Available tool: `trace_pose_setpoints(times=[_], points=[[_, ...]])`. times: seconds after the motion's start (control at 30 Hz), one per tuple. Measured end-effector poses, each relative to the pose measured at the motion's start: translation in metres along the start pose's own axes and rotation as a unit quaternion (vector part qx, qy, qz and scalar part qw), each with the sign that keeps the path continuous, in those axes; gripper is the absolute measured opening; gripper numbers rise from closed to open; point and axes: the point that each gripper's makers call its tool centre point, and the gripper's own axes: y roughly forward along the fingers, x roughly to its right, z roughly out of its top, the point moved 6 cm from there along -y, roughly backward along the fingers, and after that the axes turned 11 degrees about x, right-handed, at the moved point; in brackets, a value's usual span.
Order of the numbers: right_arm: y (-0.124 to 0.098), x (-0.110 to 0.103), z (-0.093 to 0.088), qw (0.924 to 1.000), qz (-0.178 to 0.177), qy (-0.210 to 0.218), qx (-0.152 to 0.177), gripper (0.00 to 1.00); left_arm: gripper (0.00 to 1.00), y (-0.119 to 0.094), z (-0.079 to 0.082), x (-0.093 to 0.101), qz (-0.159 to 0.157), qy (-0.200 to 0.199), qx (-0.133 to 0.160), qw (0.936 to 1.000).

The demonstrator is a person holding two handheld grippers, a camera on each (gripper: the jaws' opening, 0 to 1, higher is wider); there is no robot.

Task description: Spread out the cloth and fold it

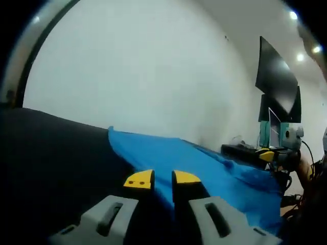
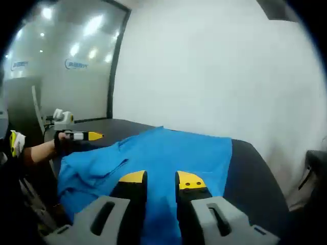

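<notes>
Two grippers w/ yellow tips over blue cloth point(image 2: 163, 153) lying rumpled on dark table point(image 2: 250, 173). Left gripper point(image 1: 162, 179): jaws slightly apart, nothing between, at cloth's edge. Right gripper point(image 2: 161, 178): jaws also slightly apart, above cloth's near part. White wall point(image 2: 214, 66) behind.

1. Two small blue logos point(image 2: 75, 64) are seen on the glass wall point(image 2: 61, 92) in the right gripper view; their lettering is too blurred to be read.
2. No other text, number or sign can be read.
</notes>
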Motion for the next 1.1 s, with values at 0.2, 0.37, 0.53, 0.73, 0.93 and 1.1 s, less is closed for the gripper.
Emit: trace_pose_setpoints(times=[0.2,0.37,0.53,0.73,0.93,1.1], points=[[0.039,-0.008,-0.057,0.9934,-0.017,-0.025,-0.111,0.23,0.18,-0.001,-0.001,0.001,0.001,0.013,-0.006,0.9999],[0.034,-0.001,-0.062,0.9938,-0.033,-0.02,-0.104,0.23,0.18,-0.001,0.0,0.001,-0.002,0.013,-0.005,0.9999],[0.033,0.002,-0.06,0.993,-0.026,-0.022,-0.113,0.08,0.18,-0.002,0.002,0.001,-0.003,0.009,0.0,1.0],[0.029,-0.005,-0.027,0.9966,0.05,0.041,-0.051,0.01,0.18,-0.002,0.002,0.002,-0.002,0.009,0.0,1.0],[0.027,-0.017,-0.035,0.9899,0.112,0.056,-0.067,0.02,0.18,-0.001,0.002,0.001,-0.001,0.007,0.001,1.0],[0.022,-0.022,-0.058,0.9895,0.11,-0.028,-0.09,0.1,0.18,0.0,0.001,0.001,0.001,0.011,-0.003,0.9999]])
